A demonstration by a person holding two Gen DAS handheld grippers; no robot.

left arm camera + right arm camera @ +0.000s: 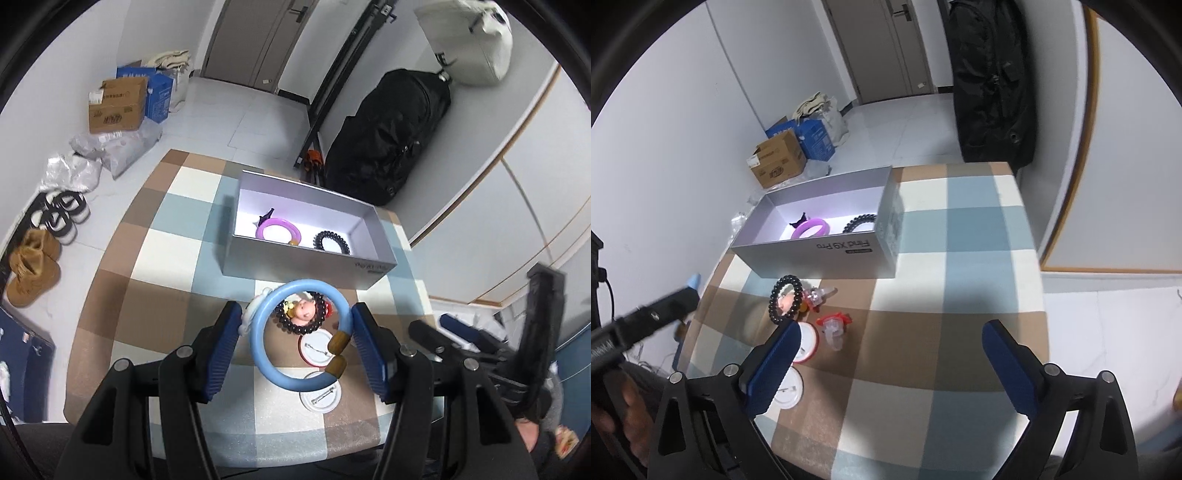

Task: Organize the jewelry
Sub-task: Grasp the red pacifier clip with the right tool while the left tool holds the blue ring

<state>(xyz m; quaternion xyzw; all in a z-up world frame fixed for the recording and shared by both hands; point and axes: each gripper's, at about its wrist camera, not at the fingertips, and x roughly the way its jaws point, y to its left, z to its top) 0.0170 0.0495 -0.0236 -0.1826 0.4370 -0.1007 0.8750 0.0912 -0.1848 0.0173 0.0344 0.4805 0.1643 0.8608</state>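
My left gripper (295, 325) is shut on a light blue bangle (260, 345) with wooden beads, held above the checked table. Below it lie a dark bead bracelet (295, 326) around a small doll face, and two round white pin badges (319, 395). The grey open box (310, 266) stands beyond, holding a purple bangle (279, 230) and a black coil hair tie (330, 242). My right gripper (886, 354) is open and empty over the table, right of the bead bracelet (785, 295), a red clip (833, 326) and the badges (809, 345). The box (820, 258) is ahead.
The checked cloth (960, 295) covers a small table. On the floor are cardboard boxes (118, 107), shoes (33, 266) and a black bag (391, 136). A door (258, 40) is at the far end.
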